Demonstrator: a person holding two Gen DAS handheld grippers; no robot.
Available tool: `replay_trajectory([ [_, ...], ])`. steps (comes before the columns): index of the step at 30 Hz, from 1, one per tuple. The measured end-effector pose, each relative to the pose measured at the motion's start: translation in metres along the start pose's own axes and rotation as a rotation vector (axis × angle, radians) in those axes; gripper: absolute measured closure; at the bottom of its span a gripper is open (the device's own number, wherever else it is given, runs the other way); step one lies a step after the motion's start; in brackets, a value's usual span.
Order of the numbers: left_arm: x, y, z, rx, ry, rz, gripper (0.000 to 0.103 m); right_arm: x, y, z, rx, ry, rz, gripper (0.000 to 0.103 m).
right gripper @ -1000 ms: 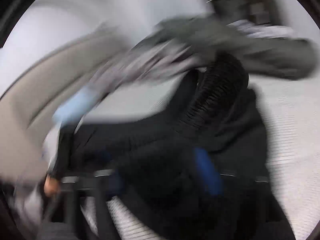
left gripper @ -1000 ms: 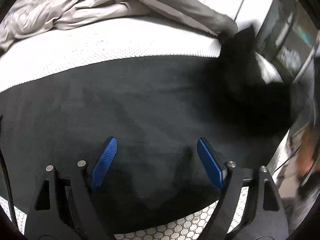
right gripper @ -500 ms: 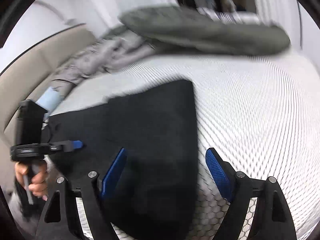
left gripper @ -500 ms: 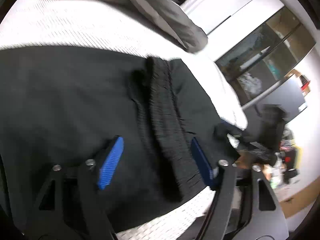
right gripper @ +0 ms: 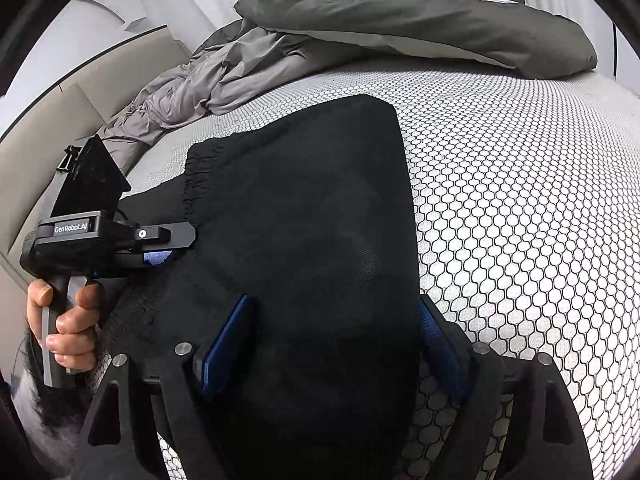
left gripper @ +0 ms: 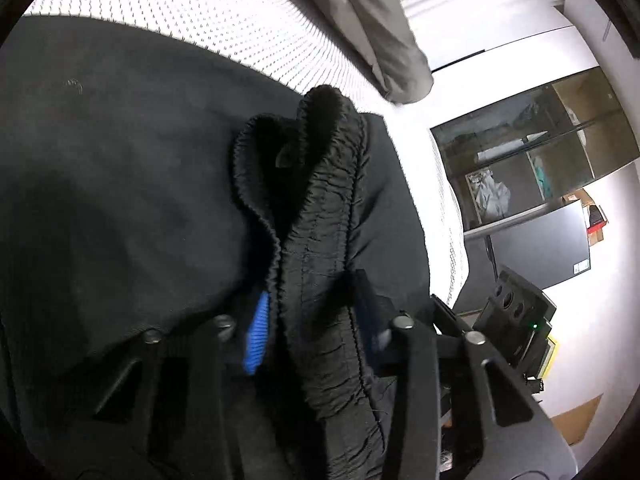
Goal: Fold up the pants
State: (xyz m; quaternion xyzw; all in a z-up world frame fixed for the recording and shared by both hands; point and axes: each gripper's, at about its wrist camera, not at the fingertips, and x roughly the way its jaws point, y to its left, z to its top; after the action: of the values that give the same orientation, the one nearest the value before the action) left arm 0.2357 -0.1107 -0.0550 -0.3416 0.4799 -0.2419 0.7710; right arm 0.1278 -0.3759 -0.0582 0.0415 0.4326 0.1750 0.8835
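Since 0.5 s ago, the elastic waistband [left gripper: 320, 280] of the black pants [right gripper: 304, 216] has been clamped between the left gripper [left gripper: 316, 320] fingers, previously spread. Pants are laid flat on the honeycomb-mesh mattress [right gripper: 520, 184]. Right gripper [right gripper: 340, 344] is held wide apart, straddling the fabric edge, nothing pinched. Grey bedding [right gripper: 400, 20] is piled beyond.
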Motion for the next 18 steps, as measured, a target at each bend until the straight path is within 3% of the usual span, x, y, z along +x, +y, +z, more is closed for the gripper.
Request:
replay_trajectory([
  [3, -0.009, -0.013, -0.004, 0.073, -0.061, 0.043, 0.090, -0.004, -0.004, 0.004, 0.002, -0.003, -0.004, 0.020],
  [6, -0.033, -0.027, -0.001, 0.145, -0.121, 0.048, 0.093, -0.015, -0.004, 0.003, 0.009, -0.010, 0.002, 0.020],
  [10, -0.092, -0.027, 0.002, 0.204, -0.214, 0.073, 0.093, -0.022, 0.002, 0.007, 0.005, -0.018, 0.034, 0.019],
  [15, -0.172, 0.018, -0.006, 0.158, -0.312, 0.250, 0.093, -0.009, 0.025, 0.014, -0.010, 0.007, 0.097, 0.019],
  [18, -0.173, 0.060, -0.002, 0.071, -0.261, 0.360, 0.089, 0.006, 0.039, 0.014, -0.049, 0.053, 0.096, 0.019],
])
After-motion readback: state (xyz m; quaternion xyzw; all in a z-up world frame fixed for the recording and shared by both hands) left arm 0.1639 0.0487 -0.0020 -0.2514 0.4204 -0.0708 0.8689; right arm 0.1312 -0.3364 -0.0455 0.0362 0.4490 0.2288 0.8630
